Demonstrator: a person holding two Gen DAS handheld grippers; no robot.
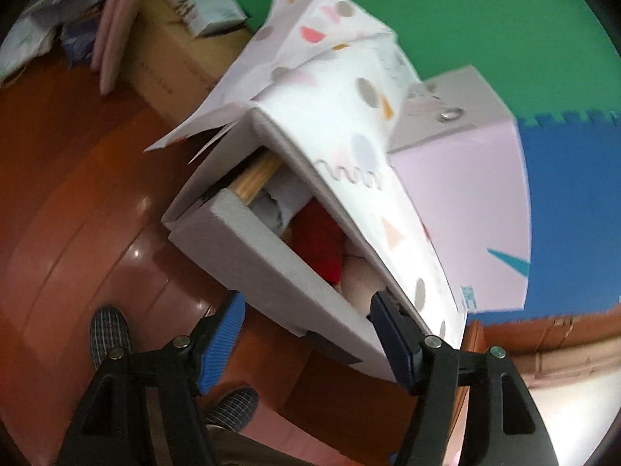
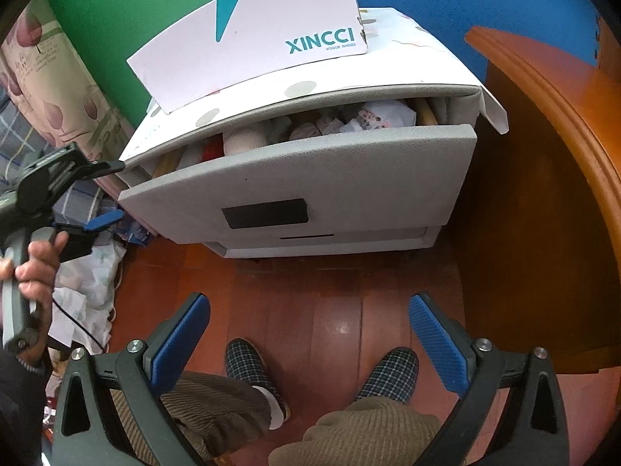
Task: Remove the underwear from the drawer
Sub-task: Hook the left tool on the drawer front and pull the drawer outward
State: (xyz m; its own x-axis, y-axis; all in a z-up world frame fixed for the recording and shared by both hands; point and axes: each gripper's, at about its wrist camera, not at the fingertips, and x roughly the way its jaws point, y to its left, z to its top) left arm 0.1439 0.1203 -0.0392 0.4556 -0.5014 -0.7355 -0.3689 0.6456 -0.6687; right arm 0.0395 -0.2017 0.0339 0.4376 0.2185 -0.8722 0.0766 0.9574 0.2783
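A small grey drawer unit stands on the wooden floor, its top drawer [image 2: 310, 178] pulled partly open and its front [image 1: 268, 268] seen from the side in the left wrist view. Rolled and folded underwear fills the drawer: a red piece [image 1: 322, 240], a pale pink roll [image 2: 244, 141] and patterned pieces [image 2: 368, 116]. My left gripper [image 1: 306, 306] is open at the drawer's left end, one finger outside the front panel and one at the gap over the clothes; it also shows in the right wrist view [image 2: 104, 194]. My right gripper [image 2: 308, 324] is open and empty above the floor in front of the unit.
A pink shoe box [image 2: 252, 35] lies on the patterned paper covering the unit's top [image 1: 349, 116]. A wooden board [image 2: 543, 155] stands to the right. Bags and cloth [image 2: 85, 283] lie on the floor at left. The person's slippered feet [image 2: 248, 365] are below.
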